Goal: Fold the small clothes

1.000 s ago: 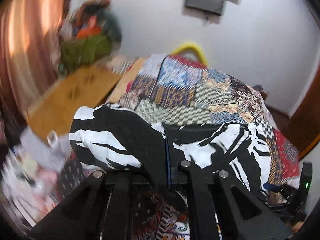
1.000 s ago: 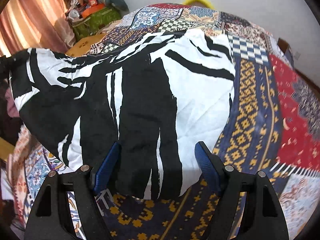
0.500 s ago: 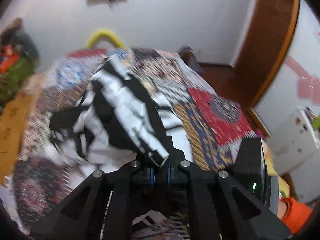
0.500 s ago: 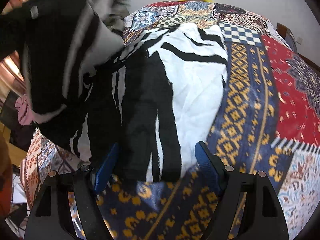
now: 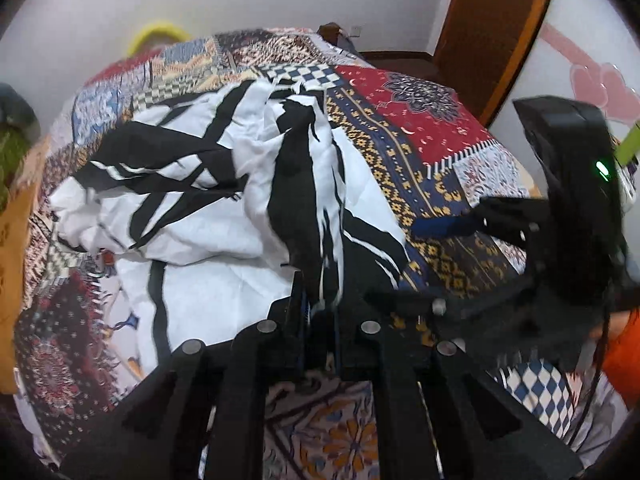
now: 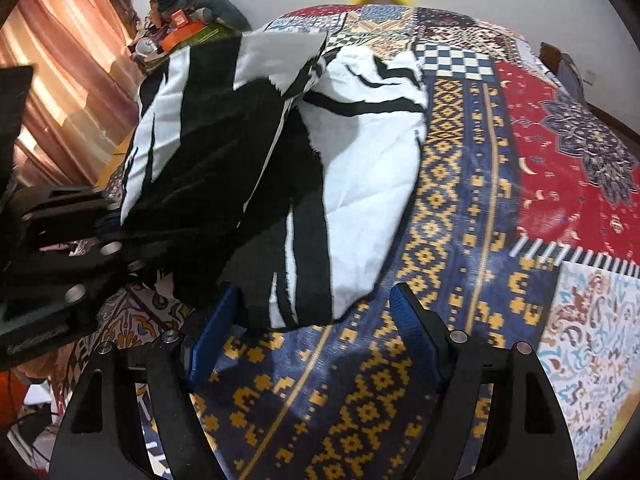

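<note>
A black-and-white striped garment (image 5: 224, 200) lies rumpled on the patchwork bedspread (image 5: 420, 120). My left gripper (image 5: 322, 308) is shut on a fold of its edge, which drapes over the rest of the cloth. In the right wrist view the lifted fold (image 6: 208, 152) hangs from the left gripper (image 6: 108, 236) at the left edge. My right gripper (image 6: 316, 320) stands open low over the bed, and the garment's near hem (image 6: 304, 280) lies loose between its blue pads (image 6: 408, 316). In the left wrist view the right gripper (image 5: 424, 264) sits just right of the garment.
The bedspread (image 6: 500, 220) runs bare to the right of the garment. A yellow hoop (image 5: 156, 34) stands at the bed's far end by the white wall. Curtains (image 6: 60, 80) and a heap of belongings (image 6: 188, 20) are far left. A wooden door frame (image 5: 492, 28) rises at the right.
My left gripper has swung the held fold from the left side across the garment toward the right gripper and come lower. The right gripper has stayed open at the near hem.
</note>
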`<state>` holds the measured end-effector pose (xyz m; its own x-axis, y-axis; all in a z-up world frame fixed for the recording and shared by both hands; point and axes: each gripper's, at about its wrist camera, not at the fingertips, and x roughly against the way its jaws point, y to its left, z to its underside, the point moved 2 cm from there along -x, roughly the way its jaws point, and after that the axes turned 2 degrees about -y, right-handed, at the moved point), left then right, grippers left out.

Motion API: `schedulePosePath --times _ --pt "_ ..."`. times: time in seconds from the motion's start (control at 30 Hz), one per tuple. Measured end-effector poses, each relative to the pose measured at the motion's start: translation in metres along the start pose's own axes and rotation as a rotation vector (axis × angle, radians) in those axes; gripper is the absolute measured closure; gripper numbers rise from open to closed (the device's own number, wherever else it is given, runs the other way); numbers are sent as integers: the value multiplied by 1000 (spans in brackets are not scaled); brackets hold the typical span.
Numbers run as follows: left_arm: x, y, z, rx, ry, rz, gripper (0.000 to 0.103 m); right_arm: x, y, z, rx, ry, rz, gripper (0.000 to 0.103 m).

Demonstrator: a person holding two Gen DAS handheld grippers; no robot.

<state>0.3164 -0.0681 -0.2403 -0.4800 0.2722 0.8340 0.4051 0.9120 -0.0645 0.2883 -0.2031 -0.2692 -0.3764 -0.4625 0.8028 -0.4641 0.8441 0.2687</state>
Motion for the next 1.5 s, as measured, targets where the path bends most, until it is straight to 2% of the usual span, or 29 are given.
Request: schedulePosePath --times 0.07,0.1,0.13,0.23,0.33,0.43,0.57,0.7,0.77,0.9,1.07,1.13,1.2,1.23,1.37,1.43,1.5 --pt "13 1 4 6 -12 2 89 5 -2 0 -7 -15 5 28" --pt "22 4 6 17 -26 -1 83 9 -3 0 -11 -22 5 28" --pt "30 8 6 32 -41 -9 72 12 -4 -1 -16 -33 7 28" --pt "57 35 8 113 -109 -60 54 19 -9 -8 -29 -66 12 28" --pt "70 73 7 194 -140 -148 51 23 -12 -12 -39 -93 11 28" --pt "64 112 5 265 -126 -227 50 17 -15 -15 -39 -95 31 28" --pt "30 160 8 327 -34 -338 50 8 -16 -11 -50 -81 22 28" --pt "-6 185 5 353 45 -370 50 23 -11 -11 -54 -120 3 28" --pt "-15 190 -5 356 48 -378 51 37 -8 -15 -43 -159 -12 28" --pt "-7 184 -39 345 -20 -366 51 62 -6 -25 -20 -220 -10 28" --pt "-3 146 -95 243 -89 -324 51 73 -9 -29 -50 -245 -38 28" --pt "1 131 -105 209 -115 -331 51 68 -10 -31 -67 -237 -53 28" --pt "9 119 -106 202 -152 -315 51 59 -10 -30 -84 -218 -63 28" --pt "15 115 -101 212 -165 -283 51 54 -12 -30 -103 -206 -75 28" --pt "29 115 -71 272 -154 -210 51 40 -12 -32 -175 -187 -139 28" --pt "29 112 -48 266 -125 -215 51 36 -7 -39 -176 -200 -148 28" --pt "24 103 -29 216 -83 -251 51 32 -6 -45 -188 -203 -144 28"
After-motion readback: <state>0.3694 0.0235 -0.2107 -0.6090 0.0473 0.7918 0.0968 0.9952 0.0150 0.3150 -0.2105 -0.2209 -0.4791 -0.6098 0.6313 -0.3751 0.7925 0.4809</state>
